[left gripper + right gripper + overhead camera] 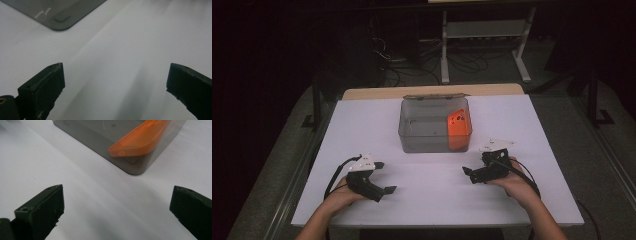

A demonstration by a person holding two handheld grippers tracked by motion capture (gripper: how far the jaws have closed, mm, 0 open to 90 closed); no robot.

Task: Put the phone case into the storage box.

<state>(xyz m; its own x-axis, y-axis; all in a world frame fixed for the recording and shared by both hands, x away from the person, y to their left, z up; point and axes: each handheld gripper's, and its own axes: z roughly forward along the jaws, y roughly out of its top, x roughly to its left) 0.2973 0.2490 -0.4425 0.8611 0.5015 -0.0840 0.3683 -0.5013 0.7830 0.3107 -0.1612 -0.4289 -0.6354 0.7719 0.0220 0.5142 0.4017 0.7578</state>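
Observation:
A smoky see-through plastic box [434,125] stands in the middle of the white table [362,120]. An orange flat piece [458,122] leans inside the box at its right end. It also shows through the box wall [100,135] as the orange piece [140,138] in the right gripper view. My left gripper [381,177] rests near the front left, open, nothing between its jaws; the box's corner [60,15] lies ahead of it. My right gripper [468,175] sits at the front right, open and empty, pointing toward the box.
A wooden strip [432,91] edges the table's far side. Beyond it stands a white metal frame [484,40] with cables on the dark floor. Black posts [316,105] flank the table's left and right.

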